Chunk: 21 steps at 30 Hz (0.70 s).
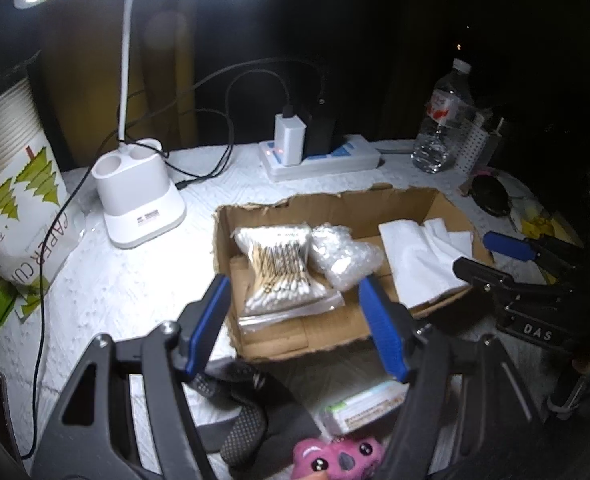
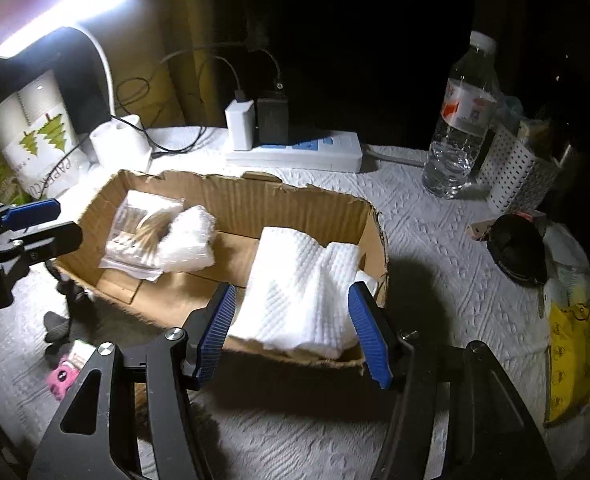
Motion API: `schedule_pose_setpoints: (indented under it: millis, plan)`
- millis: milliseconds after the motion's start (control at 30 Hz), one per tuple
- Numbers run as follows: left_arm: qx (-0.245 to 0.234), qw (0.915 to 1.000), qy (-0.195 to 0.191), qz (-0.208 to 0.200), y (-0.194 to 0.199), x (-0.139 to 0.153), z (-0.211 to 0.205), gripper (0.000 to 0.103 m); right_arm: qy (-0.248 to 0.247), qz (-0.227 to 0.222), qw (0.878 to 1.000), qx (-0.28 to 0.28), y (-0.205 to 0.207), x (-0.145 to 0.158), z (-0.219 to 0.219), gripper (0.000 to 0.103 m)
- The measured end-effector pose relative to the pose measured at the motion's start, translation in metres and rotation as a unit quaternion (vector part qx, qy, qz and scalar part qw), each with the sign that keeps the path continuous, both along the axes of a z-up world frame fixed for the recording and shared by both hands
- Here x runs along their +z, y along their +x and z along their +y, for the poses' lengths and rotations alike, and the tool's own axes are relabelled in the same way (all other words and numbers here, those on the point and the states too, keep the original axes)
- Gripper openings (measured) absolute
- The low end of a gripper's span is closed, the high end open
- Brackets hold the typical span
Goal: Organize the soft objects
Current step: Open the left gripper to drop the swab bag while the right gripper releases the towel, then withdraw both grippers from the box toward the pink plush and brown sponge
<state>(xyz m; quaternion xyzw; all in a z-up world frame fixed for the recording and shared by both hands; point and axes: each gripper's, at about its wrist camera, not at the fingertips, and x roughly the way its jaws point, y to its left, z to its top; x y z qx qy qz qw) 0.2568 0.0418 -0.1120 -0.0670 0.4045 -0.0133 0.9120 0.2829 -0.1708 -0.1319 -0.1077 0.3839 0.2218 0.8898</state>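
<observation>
- Cardboard box on white-covered table, torn rim, holding the soft things: bag of cotton swabs and bubble-wrap bundle touching each other at its left end, folded paper towels at its right end.
- Left gripper wide apart, empty, above box's near edge with the swab bag seen between its blue pads, not touching it.
- Right gripper likewise wide, empty, framing the paper towels without contact.
- Outside the box, near side: pink plush toy, dark sock, small packet.
- Behind the box: white lamp base, power strip with chargers plugged in, water bottle, perforated white basket.
- Left edge: paper cup sleeve; right edge: yellow bag.
- Room beyond dark, lit only by lamp overhead.
</observation>
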Motion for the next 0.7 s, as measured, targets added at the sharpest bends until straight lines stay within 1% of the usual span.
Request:
schedule_pose_setpoints:
  millis: [333,533,700]
  plan:
    - [-0.004,0.9999,-0.003,-0.013,-0.028,0.007,-0.004,0.068,0.026,-0.015,0.999,0.013,-0.035,0.016,-0.001,0.062]
    - [-0.003,0.9998,-0.007,-0.018,-0.045,0.006,-0.003,0.068,0.030,-0.015,0.999,0.023,-0.053,0.018,0.002,0.062]
    - [0.001,0.9999,-0.010,-0.014,-0.057,0.000,-0.001,0.068,0.035,-0.015,0.999,0.030,-0.067,0.016,0.003,0.062]
